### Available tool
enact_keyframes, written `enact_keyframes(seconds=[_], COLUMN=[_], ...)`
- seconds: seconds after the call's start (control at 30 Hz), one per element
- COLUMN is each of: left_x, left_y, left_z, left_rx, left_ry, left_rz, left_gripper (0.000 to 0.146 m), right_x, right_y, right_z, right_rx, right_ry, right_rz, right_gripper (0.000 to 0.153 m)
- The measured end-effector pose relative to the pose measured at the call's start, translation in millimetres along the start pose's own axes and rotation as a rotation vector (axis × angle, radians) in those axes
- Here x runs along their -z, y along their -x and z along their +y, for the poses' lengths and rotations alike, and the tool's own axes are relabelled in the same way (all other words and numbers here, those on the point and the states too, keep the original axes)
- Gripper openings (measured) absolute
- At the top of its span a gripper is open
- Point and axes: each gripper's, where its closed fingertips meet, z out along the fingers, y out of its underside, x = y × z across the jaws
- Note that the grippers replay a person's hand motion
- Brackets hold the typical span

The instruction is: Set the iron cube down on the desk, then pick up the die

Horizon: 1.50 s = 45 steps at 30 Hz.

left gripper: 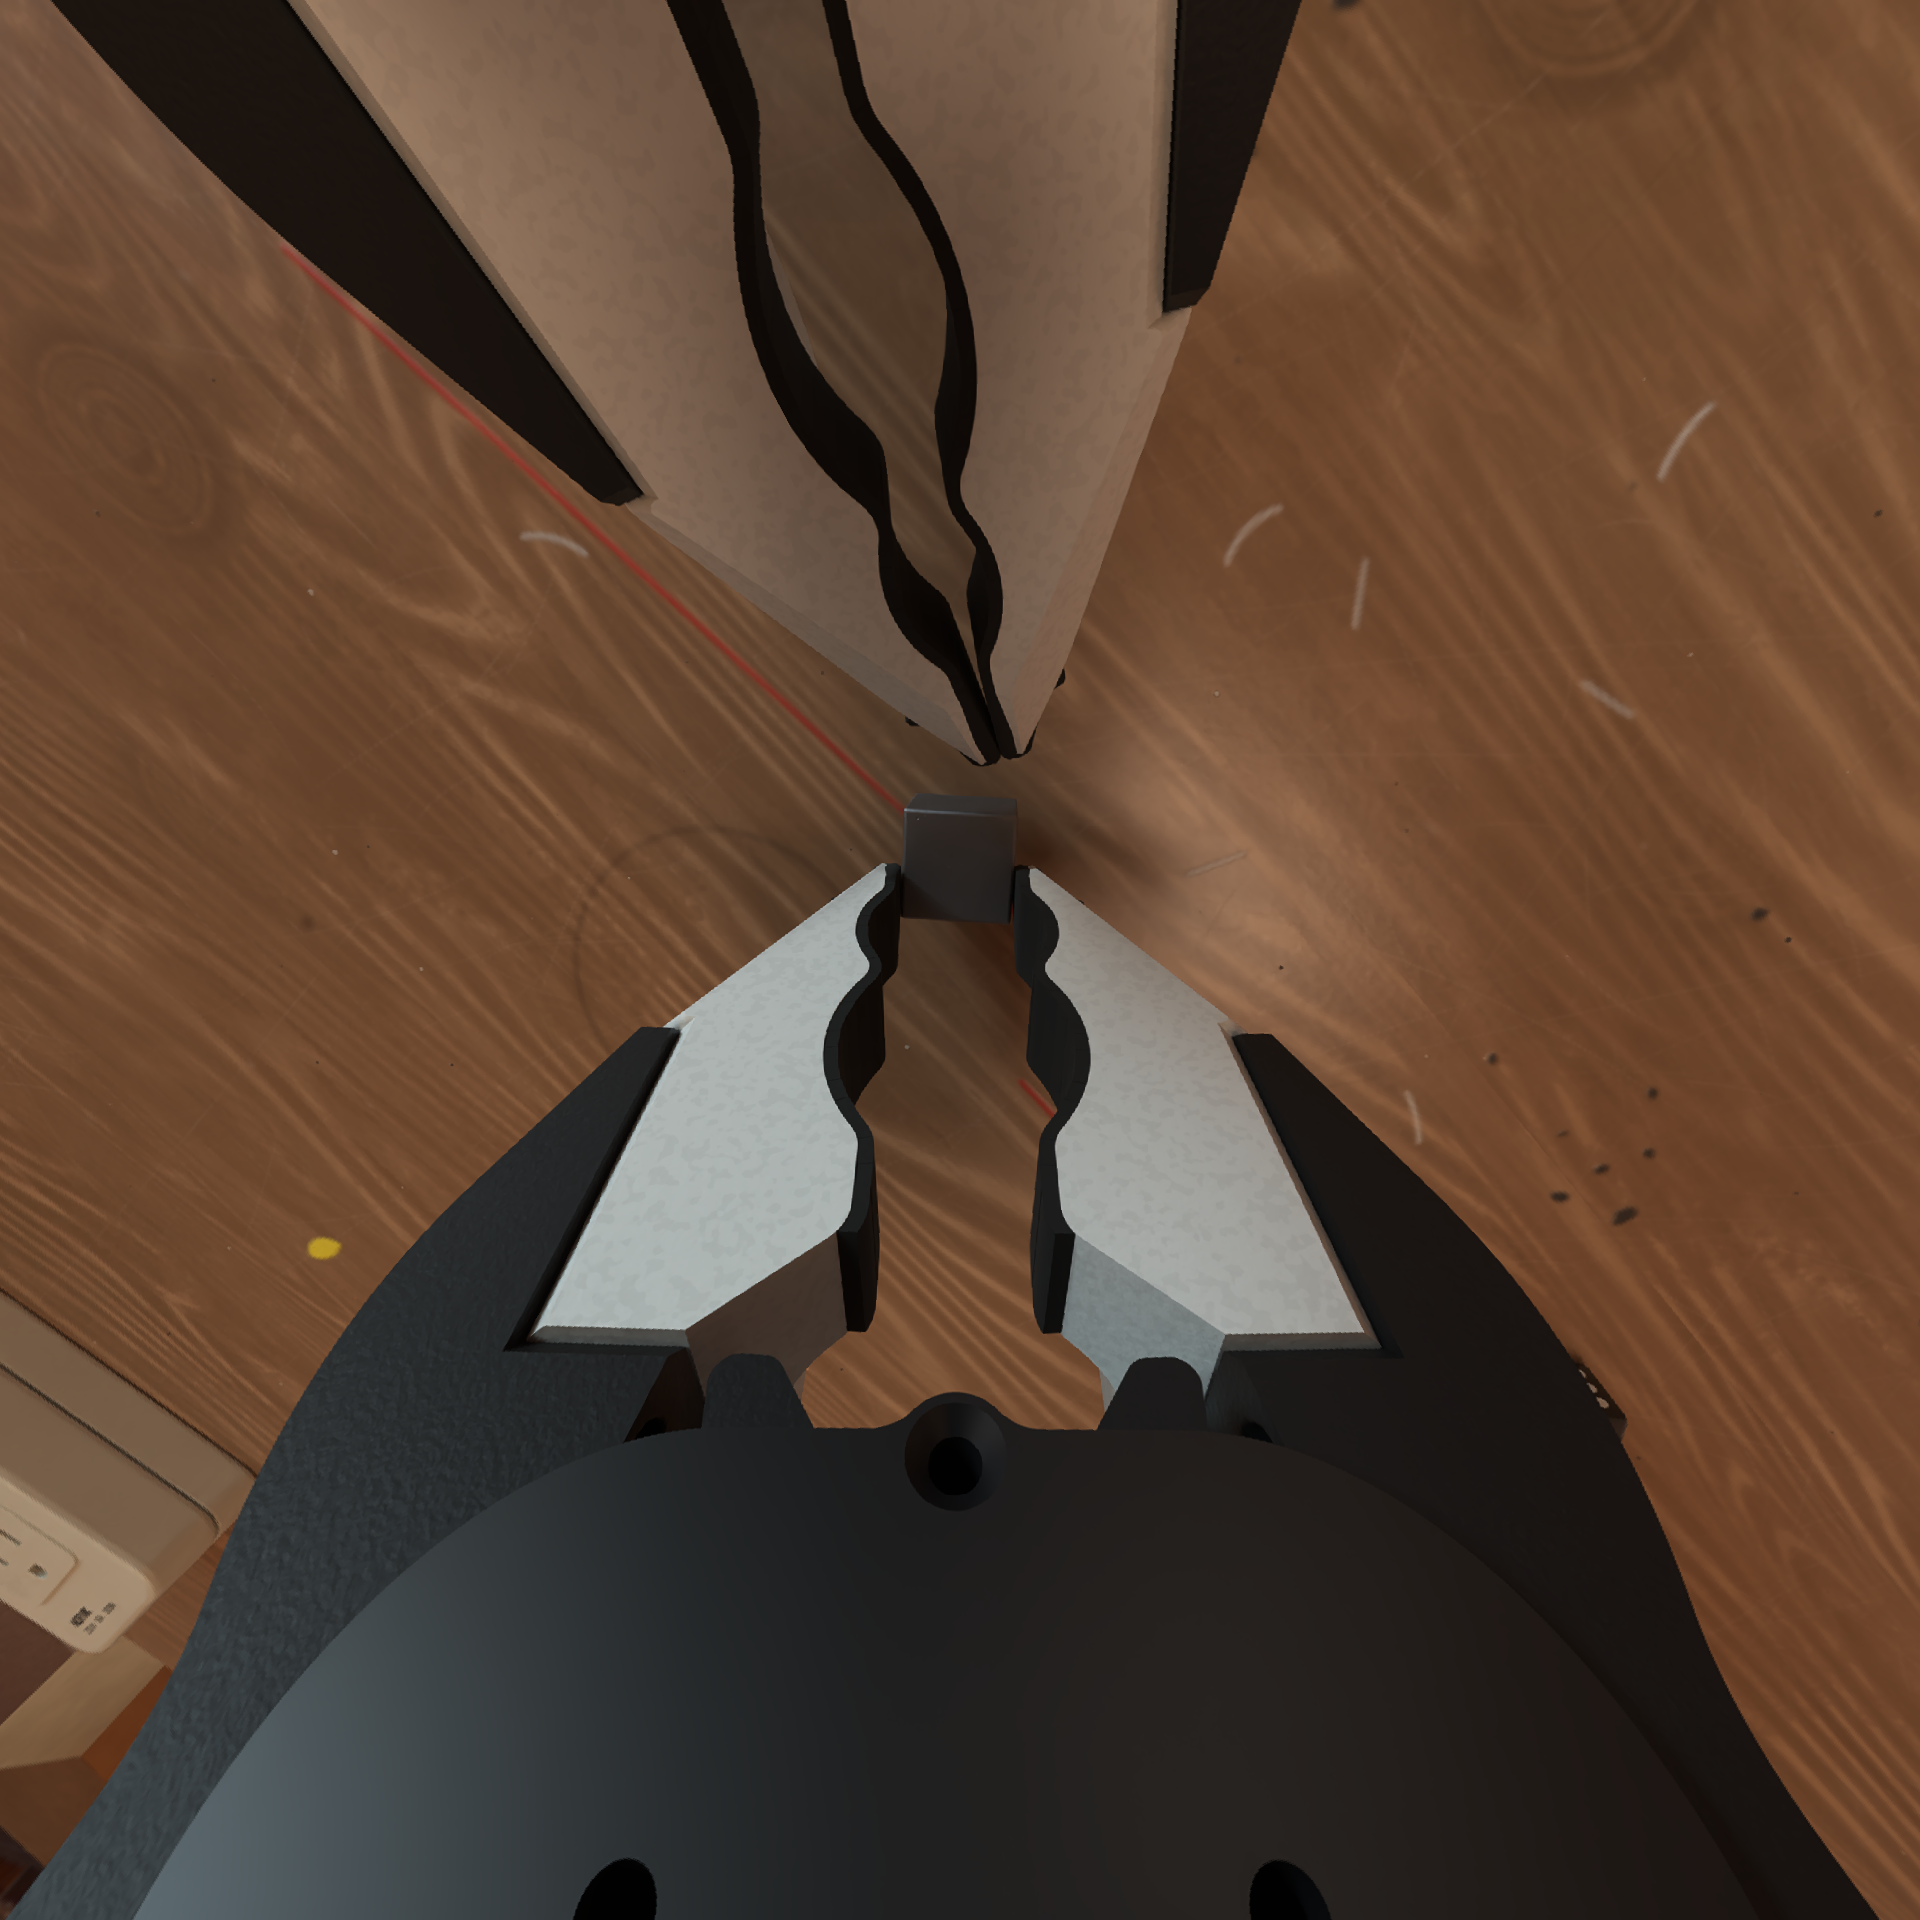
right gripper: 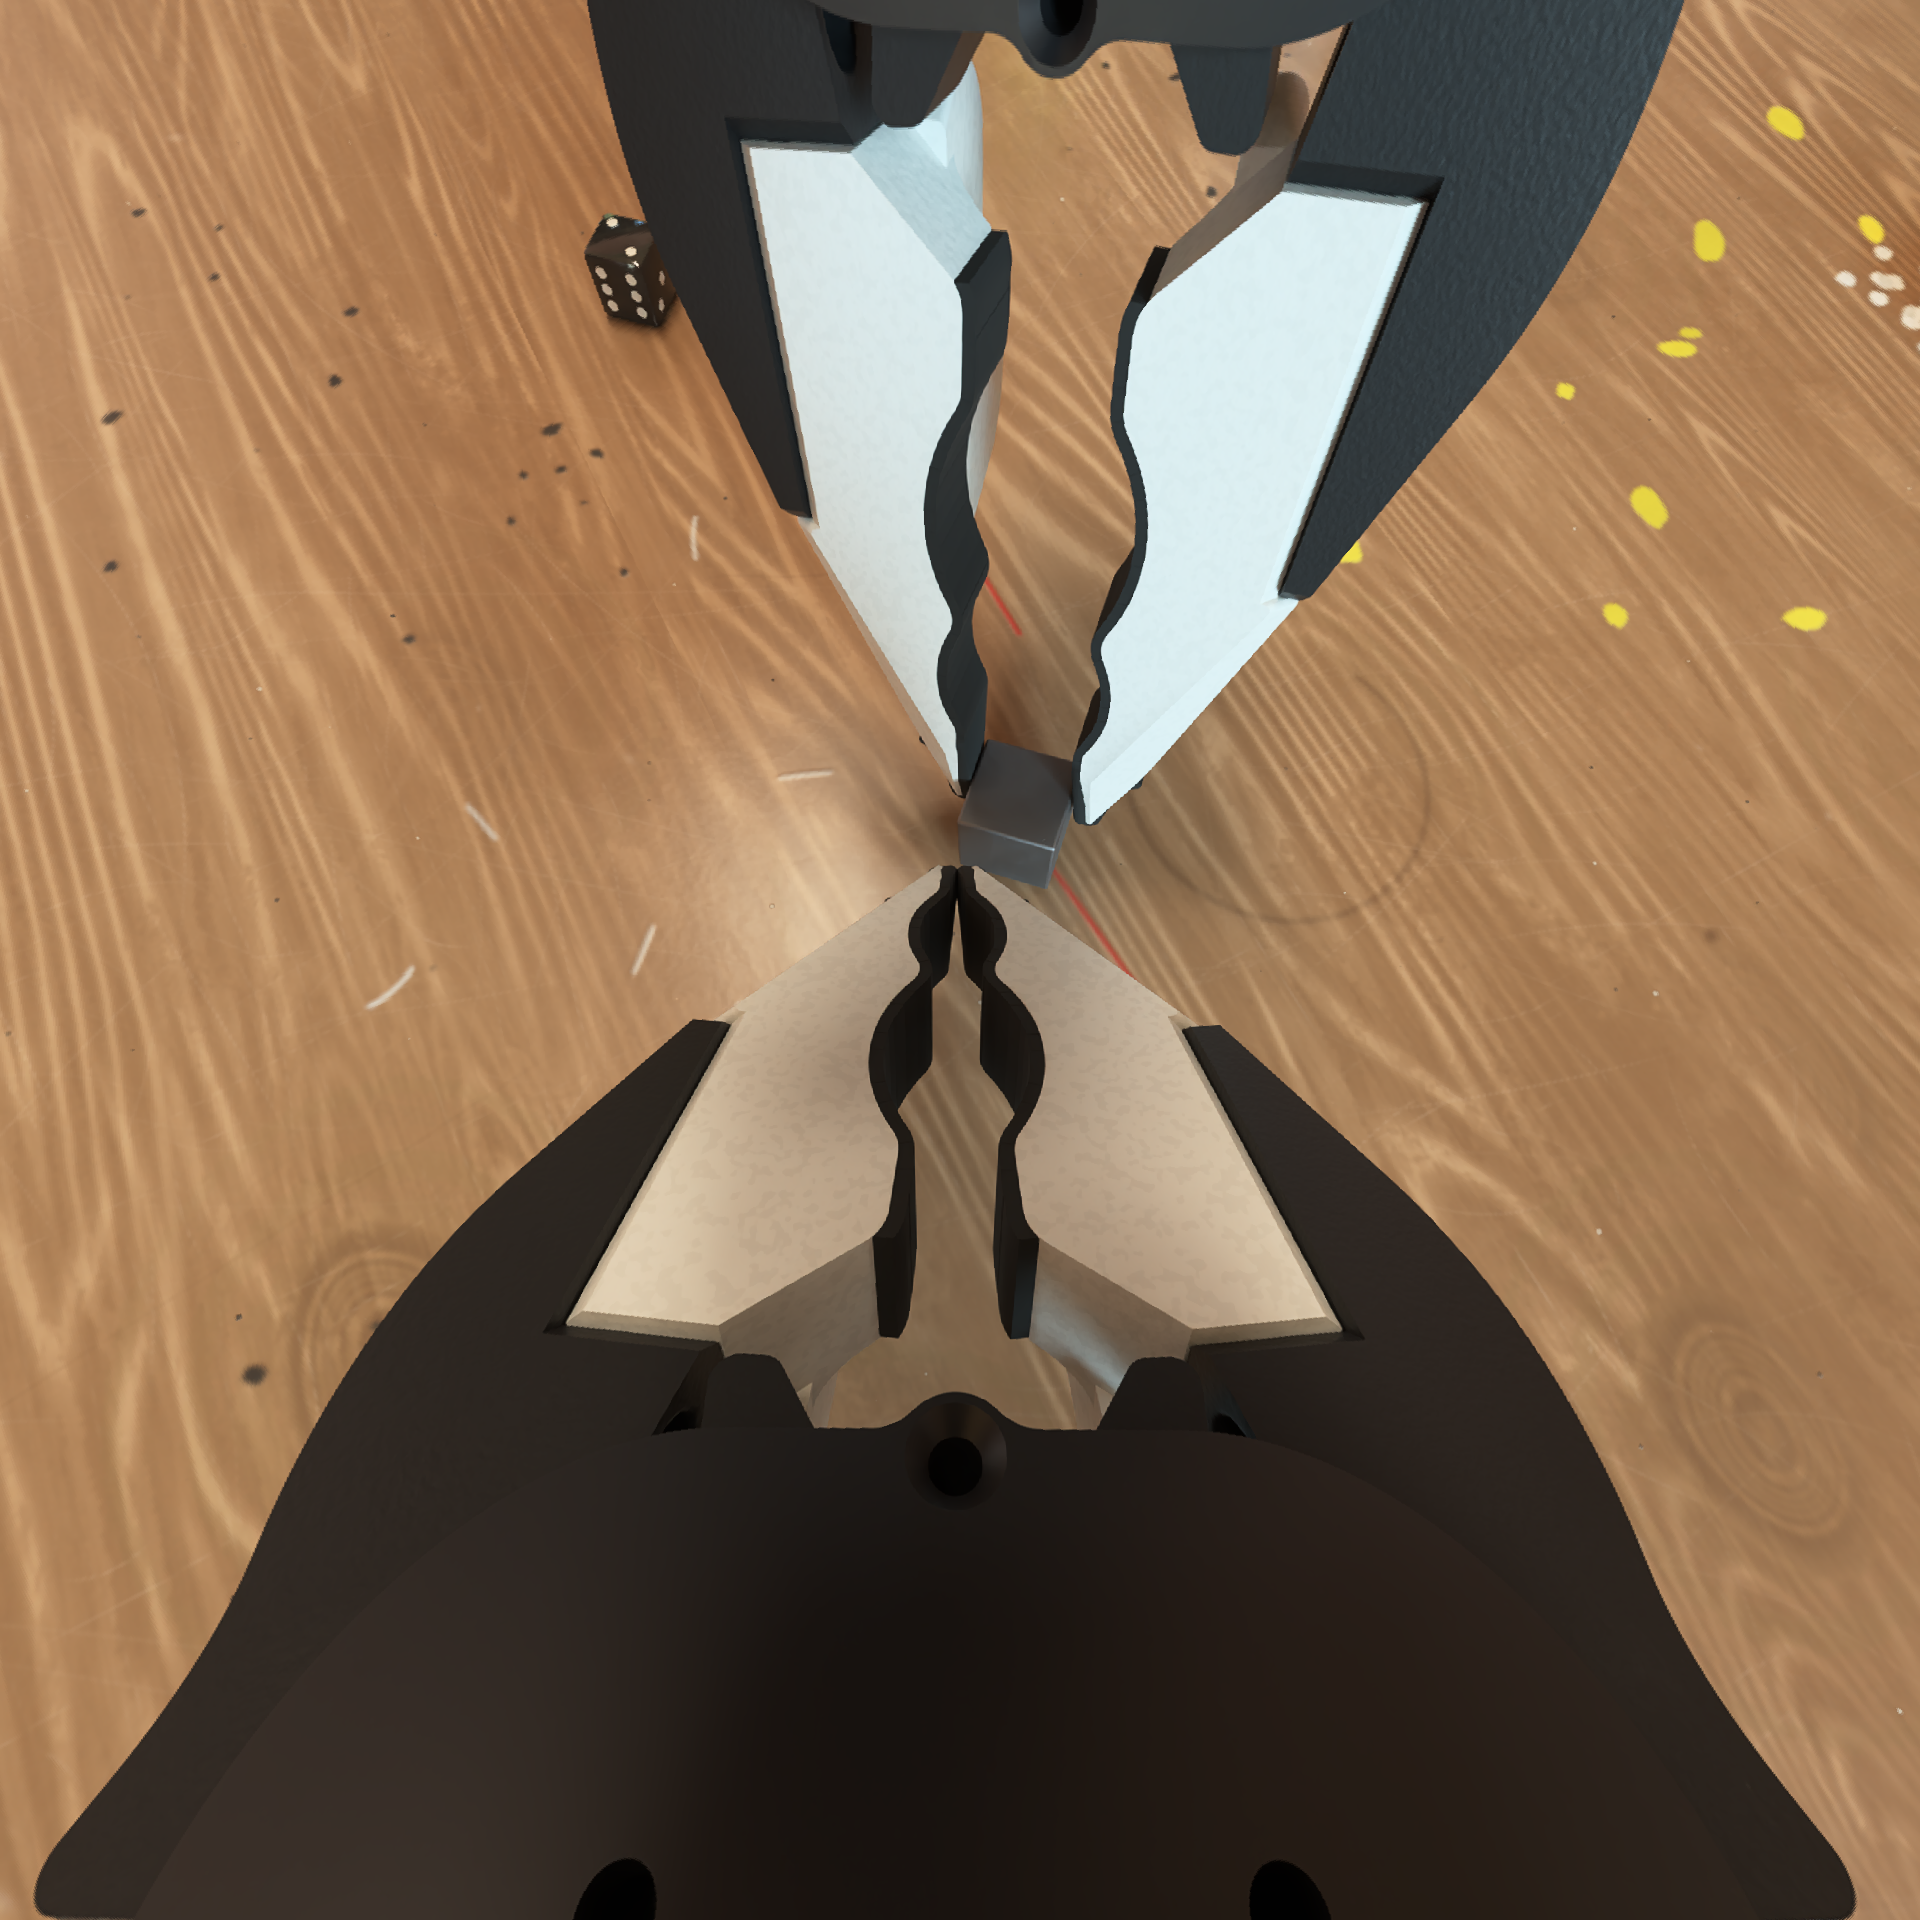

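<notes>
Iron cube point(left gripper: 957, 859), dark grey, sits between the fingertips of the left gripper point(left gripper: 957, 891), which is clamped on its two opposite side faces. As a cube it has no long axis; one flat face is turned toward the left wrist camera, and in the right wrist view one vertical edge points roughly toward that camera, two faces showing. It is low over the wooden desk point(left gripper: 1507, 727); contact with the surface cannot be told for sure, though a dark shadow lies right under it.

Left gripper has pale grey finger plates with wavy black pads point(left gripper: 1049, 997). The plates slope inward to the cube.

Right gripper point(right gripper: 956, 878) faces the left one head-on, tan finger plates, jaws closed tip to tip with nothing between them. Its tips are just beside the cube, not touching it as far as the pictures show. In the left wrist view the same gripper comes in from the top, tips point(left gripper: 992, 753) pointing at the cube's far face.

Die point(right gripper: 630, 272), black with white pips, rests on the desk well apart from both grippers, beside the left gripper's dark housing, tilted corner-on.

Desk is marked: thin red line point(left gripper: 582, 525), black specks point(right gripper: 343, 379), yellow spots point(right gripper: 1649, 506), pale scratches point(right gripper: 390, 987). A beige box-like thing point(left gripper: 73, 1538) shows at the desk's edge.
</notes>
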Motion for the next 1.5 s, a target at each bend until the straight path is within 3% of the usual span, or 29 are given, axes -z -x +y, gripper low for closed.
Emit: enact_keyframes(seconds=[0.4,0.87,1.23,1.4,1.5], left_x=[6.6,42.5,57.9,59.9,56.0], left_y=[-0.2,9.0,9.4,6.9,4.3], left_z=[-3.9,-30.8,-29.0,-23.9,-19.7], left_rx=[-0.038,0.106,0.170,0.211,0.225], left_ry=[-0.030,-0.291,-0.333,-0.334,-0.319], left_rz=[-0.032,-0.074,-0.158,-0.156,-0.138], left_gripper=[0.025,0.024,0.024,0.024,0.024], right_x=[-4.6,-10.8,-11.1,-10.9,-9.4], right_y=[3.4,5.5,5.5,5.5,5.1], right_z=[2.7,10.3,12.0,12.4,12.4], right_rx=[-0.008,0.032,-0.040,-0.128,-0.101], right_ry=[-0.011,0.052,0.048,0.044,0.045], right_rz=[-0.031,-0.018,-0.040,-0.075,-0.057], right_gripper=[0.000,0.000,0.000,0.000,0.000])
